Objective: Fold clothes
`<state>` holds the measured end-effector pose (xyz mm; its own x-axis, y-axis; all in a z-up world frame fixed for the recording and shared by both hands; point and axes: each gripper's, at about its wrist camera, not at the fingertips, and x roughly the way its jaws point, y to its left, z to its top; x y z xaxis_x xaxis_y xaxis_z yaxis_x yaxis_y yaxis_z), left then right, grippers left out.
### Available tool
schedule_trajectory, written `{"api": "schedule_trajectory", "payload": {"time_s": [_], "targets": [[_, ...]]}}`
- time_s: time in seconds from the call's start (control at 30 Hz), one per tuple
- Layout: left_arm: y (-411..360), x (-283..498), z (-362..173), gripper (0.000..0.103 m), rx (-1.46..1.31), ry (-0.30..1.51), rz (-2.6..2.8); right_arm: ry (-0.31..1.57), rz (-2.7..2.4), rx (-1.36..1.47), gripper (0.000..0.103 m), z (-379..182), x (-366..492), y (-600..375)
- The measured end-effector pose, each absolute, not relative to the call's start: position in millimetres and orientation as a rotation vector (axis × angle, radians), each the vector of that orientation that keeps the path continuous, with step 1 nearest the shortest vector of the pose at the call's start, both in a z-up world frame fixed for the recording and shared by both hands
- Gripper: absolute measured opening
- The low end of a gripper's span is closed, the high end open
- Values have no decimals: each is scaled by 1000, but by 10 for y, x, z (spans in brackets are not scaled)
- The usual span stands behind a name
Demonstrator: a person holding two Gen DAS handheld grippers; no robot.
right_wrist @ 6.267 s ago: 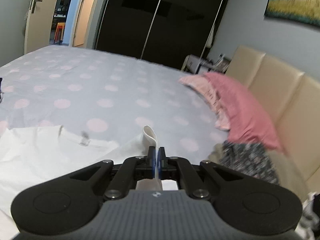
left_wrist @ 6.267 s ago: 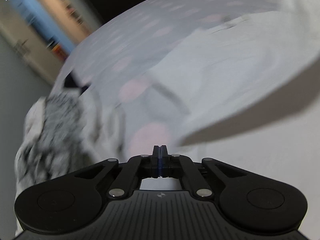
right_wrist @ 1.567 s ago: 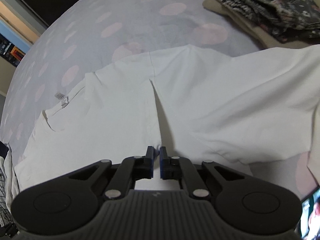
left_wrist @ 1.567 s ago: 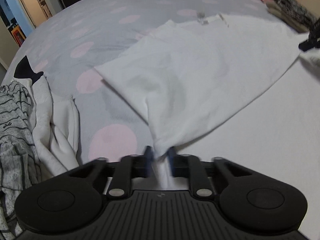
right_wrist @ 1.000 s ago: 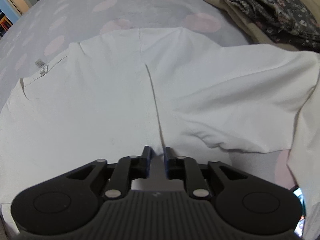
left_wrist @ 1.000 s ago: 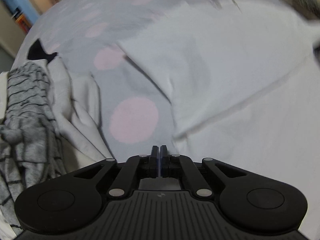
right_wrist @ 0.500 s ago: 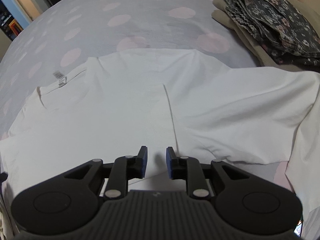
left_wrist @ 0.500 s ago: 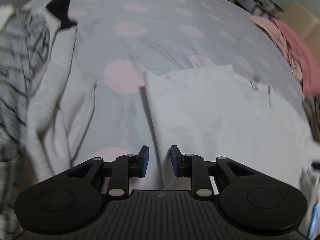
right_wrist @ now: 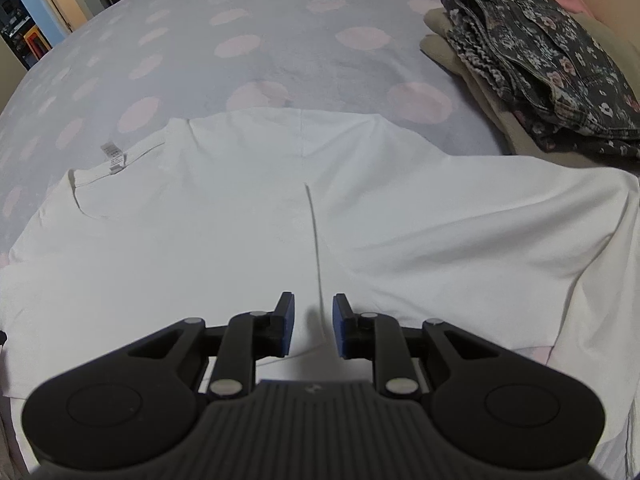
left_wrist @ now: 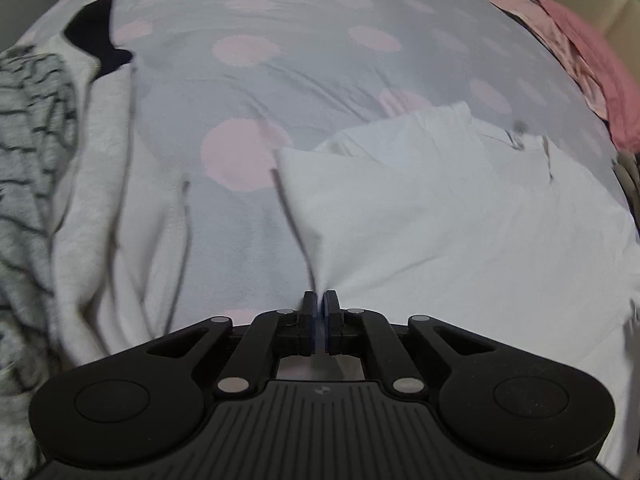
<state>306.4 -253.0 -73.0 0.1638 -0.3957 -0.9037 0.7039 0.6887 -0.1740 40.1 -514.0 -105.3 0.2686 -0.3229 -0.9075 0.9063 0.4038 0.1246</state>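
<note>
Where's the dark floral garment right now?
In the right wrist view, the dark floral garment lies folded at upper right on a beige garment, just beyond the white T-shirt.

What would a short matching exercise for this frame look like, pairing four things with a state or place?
Things:
1. left gripper
2. right gripper
3. white T-shirt
4. floral garment

States:
A. folded on a beige pile near the bed's right edge
B. open, holding nothing
C. spread on the dotted bedspread
D. shut on a fabric edge

Pairs: 1-D, 2-B, 3-C, 4-A
</note>
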Motion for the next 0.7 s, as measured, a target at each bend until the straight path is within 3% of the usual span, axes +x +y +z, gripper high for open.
{"api": "schedule_trajectory", "payload": {"time_s": [0.13, 0.27, 0.33, 0.47, 0.7], "targets": [[-2488, 3004, -694, 8, 325, 1174, -798, 941, -960, 751, 26, -1030, 287, -5166], [-2480, 2932, -731, 24, 340, 1210, -795, 945, -972, 771, 26, -1048, 206, -5166], [-2476, 2897, -750, 25, 347, 1228, -794, 944, -969, 782, 26, -1046, 194, -5147], [-2468, 2825, -787, 5, 362, 1263, -790, 934, -950, 772, 27, -977, 204, -5073], [-2341, 2805, -792, 0, 460, 1259, -679, 898, -963, 726, 30, -781, 52, -5052]]}}
